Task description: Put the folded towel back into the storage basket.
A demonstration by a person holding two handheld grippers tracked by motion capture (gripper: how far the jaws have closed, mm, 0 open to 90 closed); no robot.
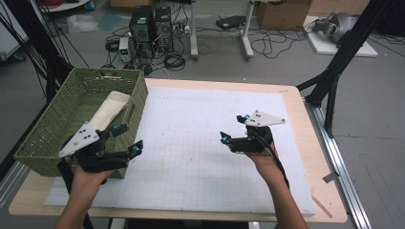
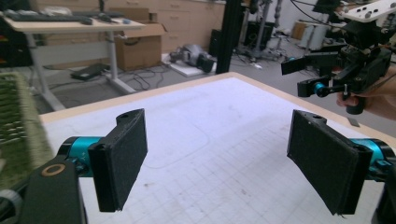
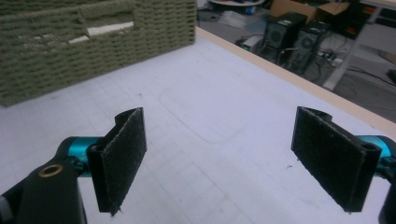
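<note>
A green woven basket (image 1: 57, 129) stands at the table's left edge, and a cream folded cloth (image 1: 111, 109) lies inside it. My left gripper (image 1: 128, 139) hovers just right of the basket's near corner, open and holding nothing; in the left gripper view its black pads (image 2: 122, 157) stand wide apart over the white mat. My right gripper (image 1: 232, 128) hangs over the mat's right half, open and empty, with its pads (image 3: 122, 156) spread wide. In the right gripper view the basket (image 3: 70, 51) is ahead to the left. In the left gripper view my right gripper (image 2: 306, 77) is at the upper right.
A white gridded mat (image 1: 191, 143) covers most of the wooden table (image 1: 296, 95). Behind the table, on the floor, are computer towers (image 1: 150, 26), cables and desk legs (image 1: 246, 33). A black frame post (image 1: 334, 71) stands off the right edge.
</note>
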